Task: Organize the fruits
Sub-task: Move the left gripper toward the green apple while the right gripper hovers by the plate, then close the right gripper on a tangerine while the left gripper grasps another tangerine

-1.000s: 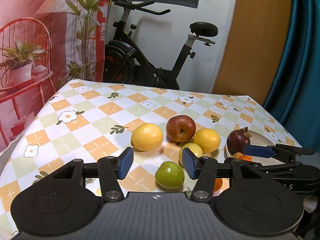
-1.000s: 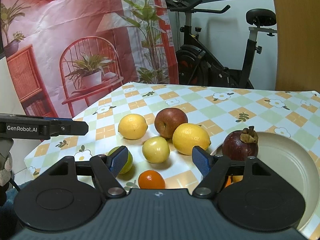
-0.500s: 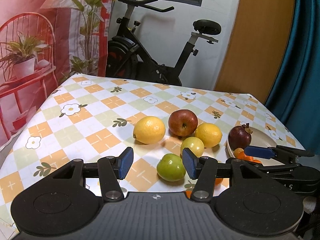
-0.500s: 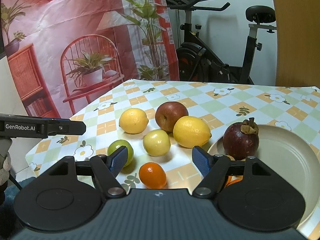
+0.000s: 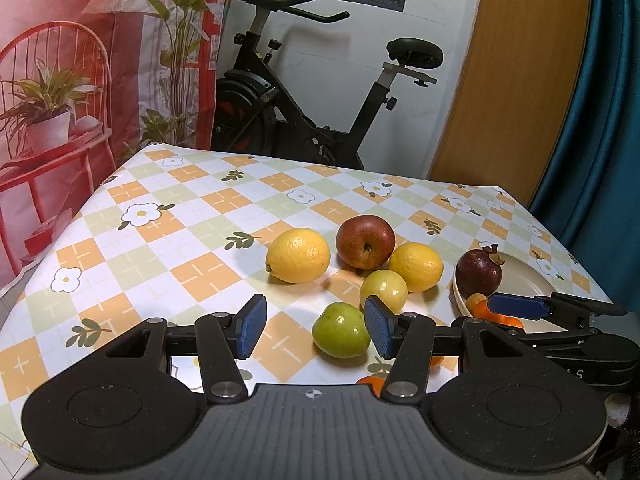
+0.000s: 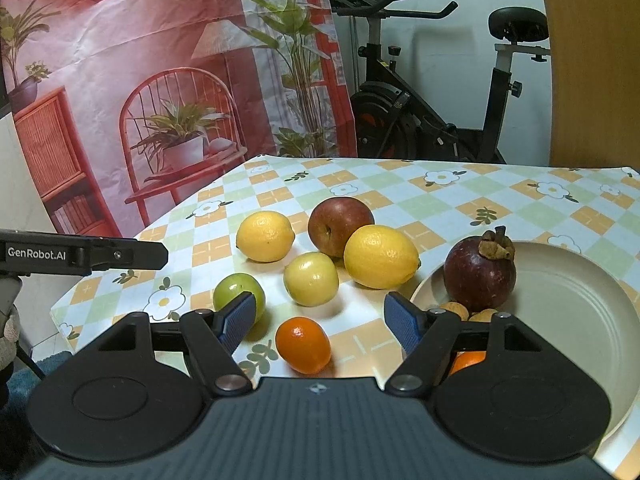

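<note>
Fruits lie on a checked tablecloth: a green apple (image 5: pixel 341 335) (image 6: pixel 239 296), a pale yellow fruit (image 5: pixel 383 289) (image 6: pixel 311 278), two lemons (image 5: pixel 298 255) (image 6: pixel 381 256), a red apple (image 5: pixel 365 241) (image 6: pixel 340 225) and a small orange (image 6: pixel 303 345). A cream plate (image 6: pixel 568 312) holds a mangosteen (image 6: pixel 479 273) (image 5: pixel 479 272) and small orange fruits. My left gripper (image 5: pixel 316 331) is open, the green apple just ahead between its fingers. My right gripper (image 6: pixel 320 322) is open and empty above the small orange; it also shows at the right of the left wrist view (image 5: pixel 560 312).
An exercise bike (image 5: pixel 320 92) stands behind the table. A printed red backdrop (image 6: pixel 140 80) hangs at the left, a wooden door (image 5: pixel 512 80) and a teal curtain (image 5: pixel 600 140) at the right. The table's front edge lies close under both grippers.
Both grippers have pulled back and risen a little, so the fruits sit further ahead. The small orange shows fully between the right fingers. No fruit has moved.
</note>
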`<action>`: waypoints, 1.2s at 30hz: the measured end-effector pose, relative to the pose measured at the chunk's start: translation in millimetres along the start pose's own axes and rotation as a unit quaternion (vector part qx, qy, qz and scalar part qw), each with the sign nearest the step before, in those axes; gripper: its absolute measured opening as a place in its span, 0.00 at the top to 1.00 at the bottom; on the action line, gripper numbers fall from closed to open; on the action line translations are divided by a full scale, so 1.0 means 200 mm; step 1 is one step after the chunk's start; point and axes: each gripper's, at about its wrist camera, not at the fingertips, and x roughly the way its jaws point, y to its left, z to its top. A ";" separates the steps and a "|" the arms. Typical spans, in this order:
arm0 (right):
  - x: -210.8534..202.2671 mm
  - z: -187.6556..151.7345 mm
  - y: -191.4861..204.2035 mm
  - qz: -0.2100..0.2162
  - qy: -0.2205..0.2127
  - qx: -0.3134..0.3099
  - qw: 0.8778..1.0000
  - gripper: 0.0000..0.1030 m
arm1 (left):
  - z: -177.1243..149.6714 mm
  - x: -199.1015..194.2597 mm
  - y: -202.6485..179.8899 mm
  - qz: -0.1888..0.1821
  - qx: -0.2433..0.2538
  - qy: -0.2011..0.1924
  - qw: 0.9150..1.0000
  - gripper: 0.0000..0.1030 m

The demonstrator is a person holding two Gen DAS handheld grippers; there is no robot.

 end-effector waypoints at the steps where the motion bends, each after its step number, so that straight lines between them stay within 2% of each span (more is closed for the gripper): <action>1: 0.00 0.00 0.00 0.000 0.000 0.000 1.000 0.28 | 0.00 0.00 0.00 0.000 0.000 0.000 1.000 0.45; 15: 0.00 -0.04 -0.01 0.002 0.005 -0.001 1.000 0.28 | -0.01 0.00 0.03 0.003 -0.015 0.003 1.000 0.45; 32: 0.05 -0.09 0.07 0.012 0.032 -0.043 0.998 0.29 | -0.14 0.06 0.00 -0.034 -0.030 0.039 0.998 0.46; 34: 0.06 -0.10 0.07 0.012 0.033 -0.047 0.998 0.30 | -0.15 0.06 -0.01 -0.037 -0.026 0.041 0.998 0.46; 36: 0.06 -0.10 0.06 0.012 0.034 -0.048 0.998 0.37 | -0.16 0.07 -0.02 -0.041 -0.023 0.042 0.998 0.46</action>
